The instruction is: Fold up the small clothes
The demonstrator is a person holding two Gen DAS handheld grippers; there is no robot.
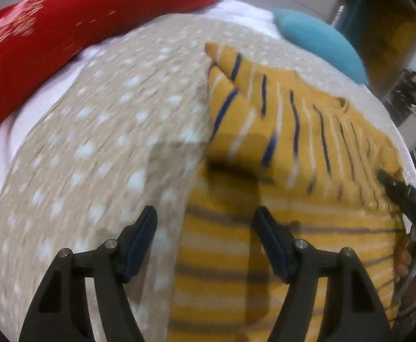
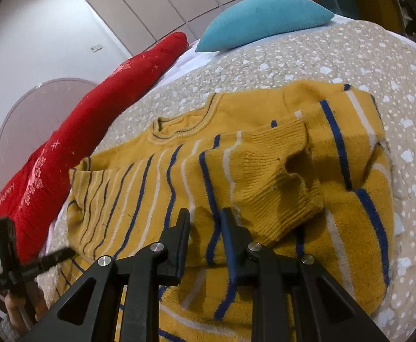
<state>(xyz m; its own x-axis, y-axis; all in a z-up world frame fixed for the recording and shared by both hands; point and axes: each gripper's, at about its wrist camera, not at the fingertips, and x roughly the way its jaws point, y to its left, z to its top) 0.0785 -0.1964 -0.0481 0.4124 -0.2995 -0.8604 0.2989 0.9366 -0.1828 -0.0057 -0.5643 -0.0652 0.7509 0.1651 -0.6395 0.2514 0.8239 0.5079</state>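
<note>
A small yellow sweater [image 2: 265, 171] with blue and white stripes lies on a beige spotted bedspread [image 2: 350, 57], both sleeves folded in over the body. It also shows in the left wrist view [image 1: 279, 142]. My left gripper [image 1: 205, 222] is open and empty, hovering over the sweater's left edge near the hem. My right gripper [image 2: 205, 222] has its jaws a narrow gap apart, just above the sweater's body beside the folded sleeve cuff [image 2: 279, 182]; I see no cloth between them. The right gripper's tip [image 1: 401, 193] shows at the sweater's far edge in the left wrist view.
A long red pillow [image 1: 51, 42] lies along one side of the bed, also in the right wrist view [image 2: 93, 128]. A teal pillow [image 2: 265, 20] sits at the head, also in the left wrist view [image 1: 322, 42]. White sheet [image 1: 14, 131] borders the bedspread [image 1: 93, 142].
</note>
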